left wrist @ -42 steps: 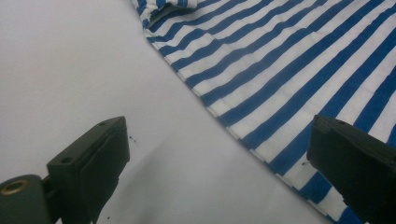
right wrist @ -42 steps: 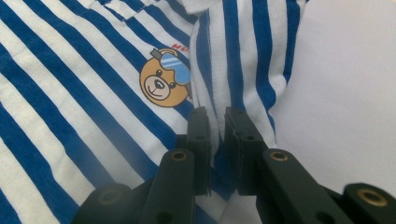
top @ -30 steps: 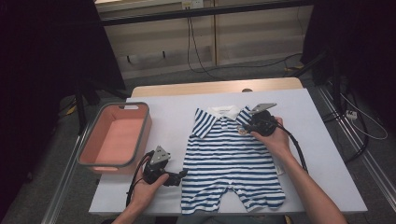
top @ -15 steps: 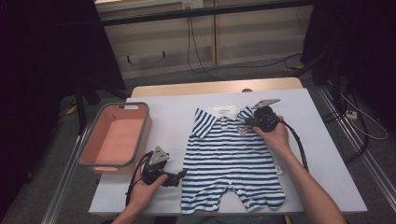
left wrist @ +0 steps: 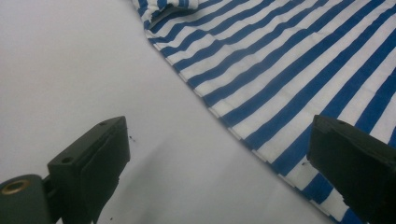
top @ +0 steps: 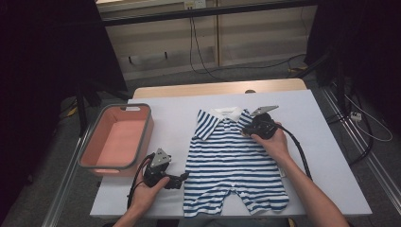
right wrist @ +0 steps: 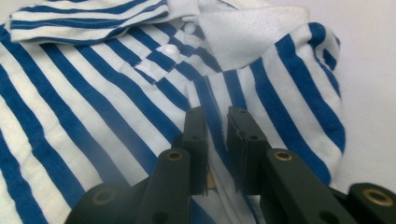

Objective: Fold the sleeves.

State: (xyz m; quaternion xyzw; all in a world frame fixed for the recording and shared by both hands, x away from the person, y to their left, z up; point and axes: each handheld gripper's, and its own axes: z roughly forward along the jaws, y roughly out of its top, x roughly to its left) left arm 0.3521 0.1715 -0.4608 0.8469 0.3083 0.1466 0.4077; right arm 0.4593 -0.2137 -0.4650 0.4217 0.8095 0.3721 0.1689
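A blue-and-white striped romper lies flat on the white table, collar toward the far side. My right gripper rests on its right shoulder, next to the collar. In the right gripper view its jaws stand a narrow gap apart with a ridge of the striped cloth between them. They have just been opening. My left gripper lies low at the romper's left lower edge. Its jaws are spread wide, one over bare table and one over the striped hem.
A pink bin with a grey rim stands at the table's left side, close to the left hand. Cables trail from both grippers across the table. Bare table lies right of the romper and behind its collar.
The right hand has barely shifted at the romper's shoulder. The left hand and the romper lie as before.
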